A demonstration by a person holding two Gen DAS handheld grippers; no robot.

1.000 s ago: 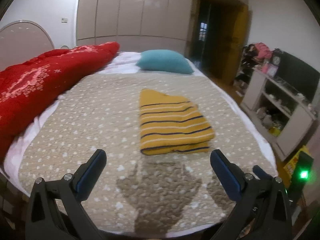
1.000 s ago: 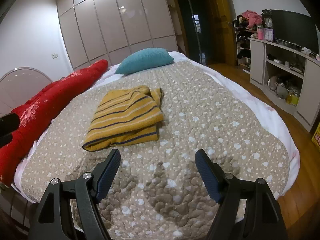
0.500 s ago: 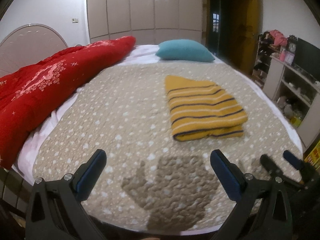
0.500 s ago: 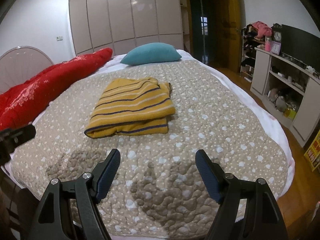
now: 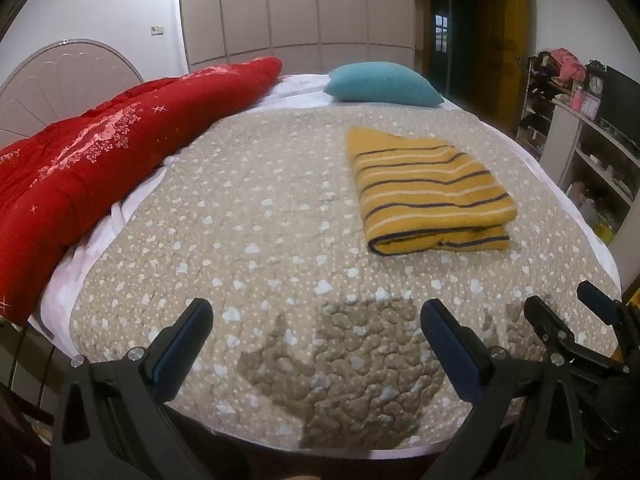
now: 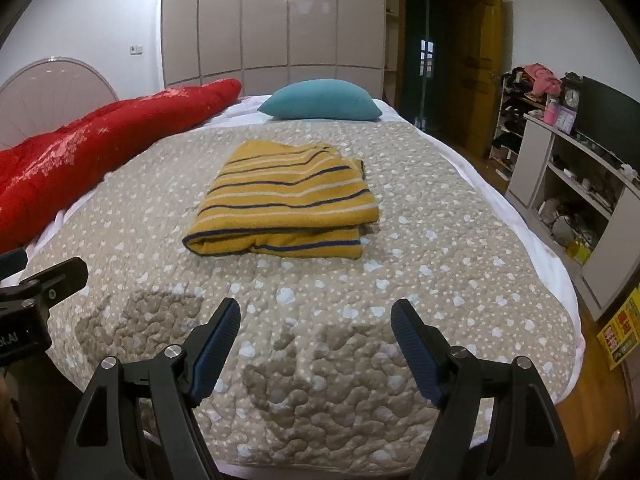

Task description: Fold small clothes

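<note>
Bed (image 5: 248, 216): red duvet (image 5: 92, 160), teal pillow (image 5: 380, 88)

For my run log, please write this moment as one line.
left claw: open, empty | right claw: open, empty | striped yellow garment: folded on bed cover, untouched | phase: fold looks done

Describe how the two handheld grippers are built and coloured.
The left gripper and right gripper look alike: black plastic frames with triangular cut-outs, silver screws at the pivots, and ribbed blue pads lining the jaws. White lettering marks the left gripper's body, seen in the right wrist view. No cables or sleeves show.
</note>
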